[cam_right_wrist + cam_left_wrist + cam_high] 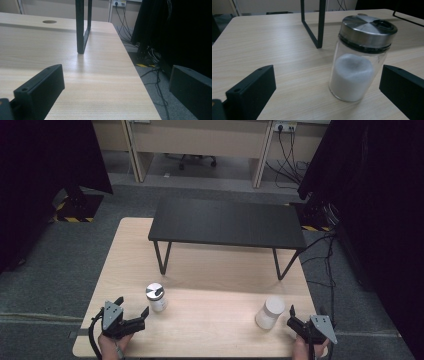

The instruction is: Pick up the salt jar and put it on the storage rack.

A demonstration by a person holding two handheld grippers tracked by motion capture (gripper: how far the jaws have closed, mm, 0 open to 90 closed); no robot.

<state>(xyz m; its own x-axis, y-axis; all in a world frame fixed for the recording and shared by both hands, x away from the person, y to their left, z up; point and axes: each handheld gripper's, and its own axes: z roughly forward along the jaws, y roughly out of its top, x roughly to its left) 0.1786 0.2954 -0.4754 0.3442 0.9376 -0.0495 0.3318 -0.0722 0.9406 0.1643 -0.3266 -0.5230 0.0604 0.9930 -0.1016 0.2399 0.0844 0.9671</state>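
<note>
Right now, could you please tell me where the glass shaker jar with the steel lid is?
In the high view, the glass shaker jar stands upright on the wooden table's left side, just ahead of the open left gripper and in front of the black riser shelf.

On the table (210, 270), the jar (156, 297) stands left of the canister (270, 312), before the shelf (227, 222).

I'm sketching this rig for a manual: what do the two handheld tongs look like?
Both the left tongs and right tongs are black, each with two blocky flat jaws bearing small screw holes, topped by a grey three-cornered plate. A black cable loops from the left one.
</note>
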